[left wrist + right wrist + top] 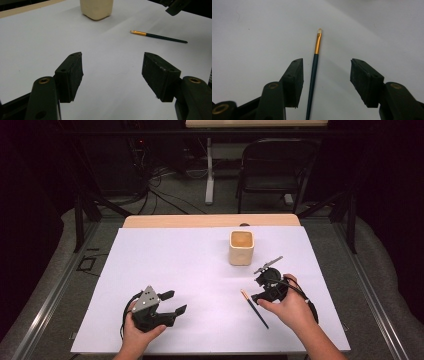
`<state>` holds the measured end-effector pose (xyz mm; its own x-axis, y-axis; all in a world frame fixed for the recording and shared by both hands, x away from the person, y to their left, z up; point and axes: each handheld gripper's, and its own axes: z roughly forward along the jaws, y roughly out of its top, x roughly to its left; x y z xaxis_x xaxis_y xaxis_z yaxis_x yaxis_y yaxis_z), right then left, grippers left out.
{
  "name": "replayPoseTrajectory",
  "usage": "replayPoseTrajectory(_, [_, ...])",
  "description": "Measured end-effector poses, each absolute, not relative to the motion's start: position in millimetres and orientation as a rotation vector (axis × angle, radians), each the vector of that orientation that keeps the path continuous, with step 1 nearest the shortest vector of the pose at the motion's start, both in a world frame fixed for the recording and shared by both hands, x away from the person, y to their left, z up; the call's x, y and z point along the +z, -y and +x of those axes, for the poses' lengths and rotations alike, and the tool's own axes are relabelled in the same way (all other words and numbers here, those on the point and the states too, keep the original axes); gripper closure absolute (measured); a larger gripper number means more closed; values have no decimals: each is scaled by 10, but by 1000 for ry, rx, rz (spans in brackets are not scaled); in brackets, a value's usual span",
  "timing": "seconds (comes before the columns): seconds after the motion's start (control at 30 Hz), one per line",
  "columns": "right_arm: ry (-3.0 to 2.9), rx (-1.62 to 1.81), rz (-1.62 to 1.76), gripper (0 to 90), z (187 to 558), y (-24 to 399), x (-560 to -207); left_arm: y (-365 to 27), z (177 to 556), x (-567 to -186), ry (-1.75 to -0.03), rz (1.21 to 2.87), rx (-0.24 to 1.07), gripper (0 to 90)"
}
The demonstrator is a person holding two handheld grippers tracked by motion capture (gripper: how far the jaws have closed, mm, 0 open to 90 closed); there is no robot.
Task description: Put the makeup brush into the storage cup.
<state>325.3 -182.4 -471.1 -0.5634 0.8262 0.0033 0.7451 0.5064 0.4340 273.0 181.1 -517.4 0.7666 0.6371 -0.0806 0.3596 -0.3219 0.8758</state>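
Left gripper (174, 302): low over the white table (165, 265), spread wide, holding nothing. Cream cup (241, 247): upright, farther back. Paintbrush (254, 308): flat on the table, between the parted right gripper (326, 75) jaws, near one pad, ungripped.

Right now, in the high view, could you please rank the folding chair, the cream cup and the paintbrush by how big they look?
1. Folding chair: largest, though farthest from the camera.
2. Cream cup and paintbrush: unsure. The cup covers more area, but the thin brush runs slightly longer, and it lies nearer the camera.
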Motion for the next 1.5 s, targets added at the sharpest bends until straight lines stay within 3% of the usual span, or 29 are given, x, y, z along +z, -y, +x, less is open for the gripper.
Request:
replayPoseTrajectory(0.63, [-2545,534,1411,455,3397,1833,-4710,-1803,2735,-5183,-759,1949,340,331])
replayPoseTrajectory(1.5, [-2586,345,1432,540,3491,1798,-4785,-1805,2743,-5193,-760,1956,329,331])
